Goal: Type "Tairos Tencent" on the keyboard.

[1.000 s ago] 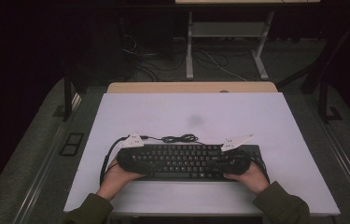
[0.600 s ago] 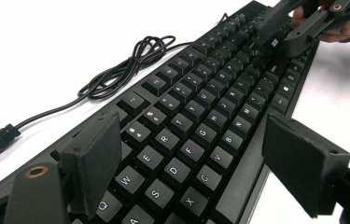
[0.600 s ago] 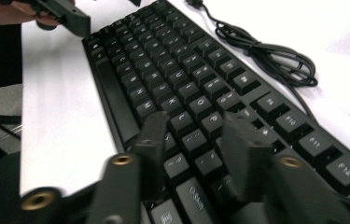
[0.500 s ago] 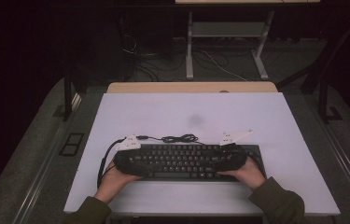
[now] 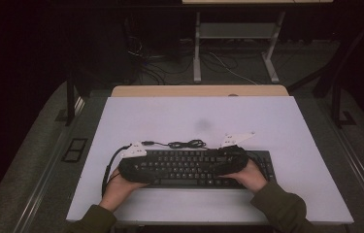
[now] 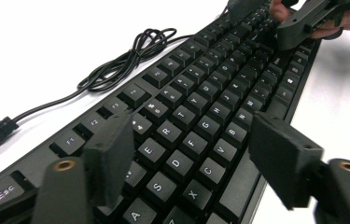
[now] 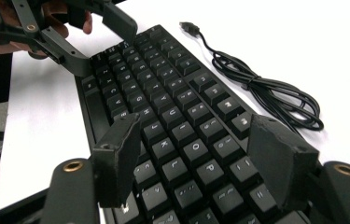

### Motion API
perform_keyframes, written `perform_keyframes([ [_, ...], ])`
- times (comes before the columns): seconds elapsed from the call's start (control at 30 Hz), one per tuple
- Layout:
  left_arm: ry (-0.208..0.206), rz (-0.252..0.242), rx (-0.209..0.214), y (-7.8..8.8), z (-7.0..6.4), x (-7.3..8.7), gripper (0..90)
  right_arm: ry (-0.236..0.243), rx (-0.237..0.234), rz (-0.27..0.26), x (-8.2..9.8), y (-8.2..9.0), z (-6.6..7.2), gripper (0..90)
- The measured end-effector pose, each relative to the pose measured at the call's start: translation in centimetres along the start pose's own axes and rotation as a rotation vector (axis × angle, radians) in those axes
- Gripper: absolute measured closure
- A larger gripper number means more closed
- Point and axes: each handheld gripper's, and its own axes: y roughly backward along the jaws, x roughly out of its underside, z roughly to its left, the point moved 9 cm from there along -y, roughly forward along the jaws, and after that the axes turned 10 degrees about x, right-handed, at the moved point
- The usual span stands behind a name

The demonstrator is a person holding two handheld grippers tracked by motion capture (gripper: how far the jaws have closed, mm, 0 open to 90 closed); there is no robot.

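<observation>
Your keyboard [image 5: 196, 167] lay flat near the front of the white surface [image 5: 276, 121], its cord [image 5: 184, 144] coiled just behind. It looked stiff and light; grip its long edges, not the keys. Left tongs [image 6: 191, 154] had just been closing, right tongs [image 7: 196, 154] opening; both gaped, holding nothing. The room beyond was dark.

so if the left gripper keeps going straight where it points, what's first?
Probably the keyboard: the left gripper points low along its keys, jaws open. Farther down that line sits the right gripper. Depth is unclear.
</observation>
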Motion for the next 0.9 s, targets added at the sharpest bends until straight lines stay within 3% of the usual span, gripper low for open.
perform_keyframes([
  [0.27,0.003,0.017,-0.027,0.3,0.6,0.4,51.8,0.0,0.005,-0.01,-0.3,-0.3,0.0,32.9],
  [0.47,0.007,0.04,-0.054,0.8,1.3,0.9,74.8,0.005,0.013,-0.009,-0.2,-0.2,-0.2,32.2],
  [0.7,0.018,0.068,-0.045,1.2,1.6,1.3,88.2,0.004,0.017,-0.009,-0.1,-0.3,-0.2,31.7],
  [0.9,0.02,0.091,-0.059,1.6,2.0,1.7,89.0,0.003,0.019,-0.011,-0.1,-0.2,-0.2,31.4],
])
